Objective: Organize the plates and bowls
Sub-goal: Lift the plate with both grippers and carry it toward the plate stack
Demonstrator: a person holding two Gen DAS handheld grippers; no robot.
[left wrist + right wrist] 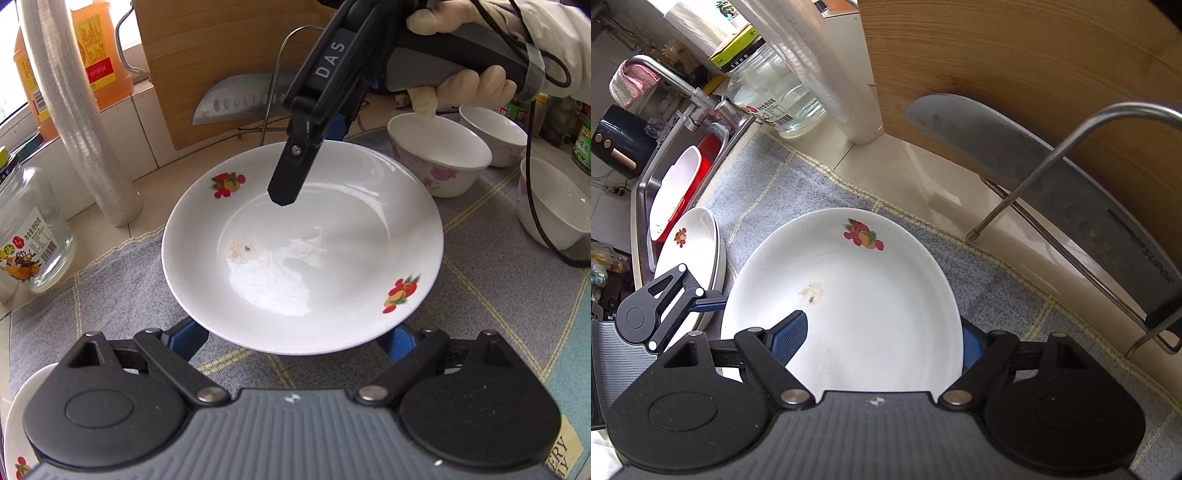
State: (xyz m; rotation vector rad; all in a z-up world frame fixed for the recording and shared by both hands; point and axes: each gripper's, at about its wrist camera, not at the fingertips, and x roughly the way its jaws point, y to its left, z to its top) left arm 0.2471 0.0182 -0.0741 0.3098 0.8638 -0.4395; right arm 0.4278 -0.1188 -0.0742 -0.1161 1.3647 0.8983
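Observation:
A white plate [303, 236] with fruit prints and a brown stain hangs just above the grey checked cloth [110, 280]. My left gripper [291, 341] is open, its blue fingers [188, 338] reaching under the plate's near rim, tips hidden. My right gripper [312, 162] comes down from the far side and straddles the far rim. In the right wrist view one pad [790, 339] lies over the plate [857, 295] and the other sits outside the rim, the right gripper [881, 343] standing wide. A stack of matching plates [690, 251] sits to the left.
Three white bowls [439, 155] [495, 129] [554, 206] stand at the right. A glass jar [33, 229], oil bottles [103, 48] and a white roll [85, 110] line the left. A cutting board [1015, 55], cleaver [1052, 177] and wire rack [1015, 199] stand behind. The sink [646, 177] lies far left.

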